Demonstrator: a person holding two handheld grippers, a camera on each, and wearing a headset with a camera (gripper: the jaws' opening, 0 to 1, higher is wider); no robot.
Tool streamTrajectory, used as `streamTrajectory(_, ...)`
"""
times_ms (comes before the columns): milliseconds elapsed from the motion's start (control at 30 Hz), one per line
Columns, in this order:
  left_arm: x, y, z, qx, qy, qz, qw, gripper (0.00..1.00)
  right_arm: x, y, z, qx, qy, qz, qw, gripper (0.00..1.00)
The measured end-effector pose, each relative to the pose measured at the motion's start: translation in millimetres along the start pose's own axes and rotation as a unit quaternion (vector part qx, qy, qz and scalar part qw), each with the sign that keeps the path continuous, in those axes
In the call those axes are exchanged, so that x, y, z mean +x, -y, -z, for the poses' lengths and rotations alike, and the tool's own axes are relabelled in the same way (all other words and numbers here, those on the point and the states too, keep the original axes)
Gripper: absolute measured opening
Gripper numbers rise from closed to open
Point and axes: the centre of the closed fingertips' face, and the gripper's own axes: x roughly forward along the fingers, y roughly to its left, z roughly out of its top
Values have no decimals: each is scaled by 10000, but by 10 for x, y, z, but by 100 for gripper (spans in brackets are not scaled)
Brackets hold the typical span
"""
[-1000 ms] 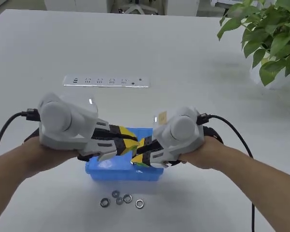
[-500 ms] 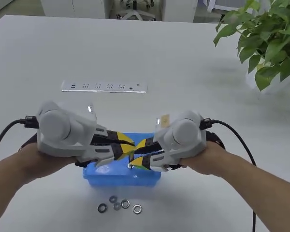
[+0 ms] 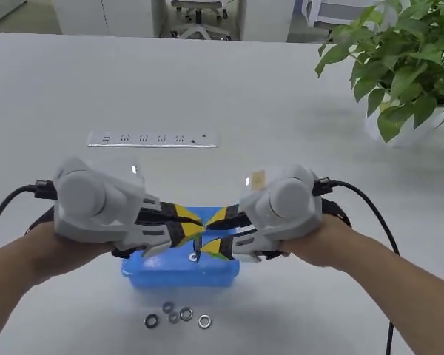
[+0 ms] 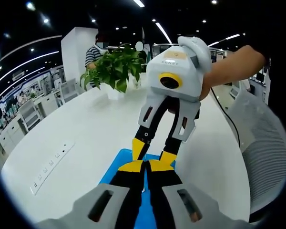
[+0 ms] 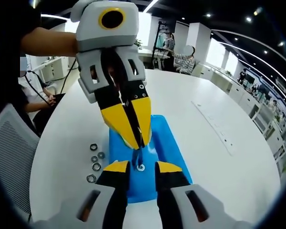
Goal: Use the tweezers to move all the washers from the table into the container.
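Note:
My left gripper (image 3: 195, 223) and right gripper (image 3: 212, 234) meet tip to tip above the blue container (image 3: 154, 271). The left gripper (image 4: 145, 166) is shut on thin tweezers (image 5: 138, 155) that point down into the container (image 5: 168, 143). One washer (image 5: 141, 167) sits at the tweezers' tip, over the blue floor. The right gripper (image 5: 143, 167) stands open, a jaw on each side of the tweezers. Several washers (image 3: 186, 315) lie in a loose cluster on the table just in front of the container, and show as a cluster of washers (image 5: 95, 162) beside it.
A white power strip (image 3: 152, 139) lies further back on the white table (image 3: 281, 118). A potted plant (image 3: 399, 66) stands at the back right. Black cables trail from both grippers. Office chairs stand beyond the table's far edge.
The head camera has tilted, so the whole picture has shifted. Both grippers stay together over the container; the tweezers' tip with the washer sits slightly lower in it.

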Motion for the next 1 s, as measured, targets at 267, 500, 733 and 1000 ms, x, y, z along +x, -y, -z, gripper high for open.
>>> streamTrajectory(267,-81,11,-101,72,20,-100,9999,6,-194,-14,-21,89,58,169,9998,27)
streamTrajectory(500,-177,4,-184,81,34,-225,9997,6,-338,-60,-15,187,85,299,9993,32)
streamTrajectory(733,-244,50,-239,95,20,-259,9996,6,-484,-100,5,426,144,509,9977,40)
streamTrajectory(1000,-303,117,-307,34,15,-244,9997,6,-626,-174,63,560,146,643,9963,48)
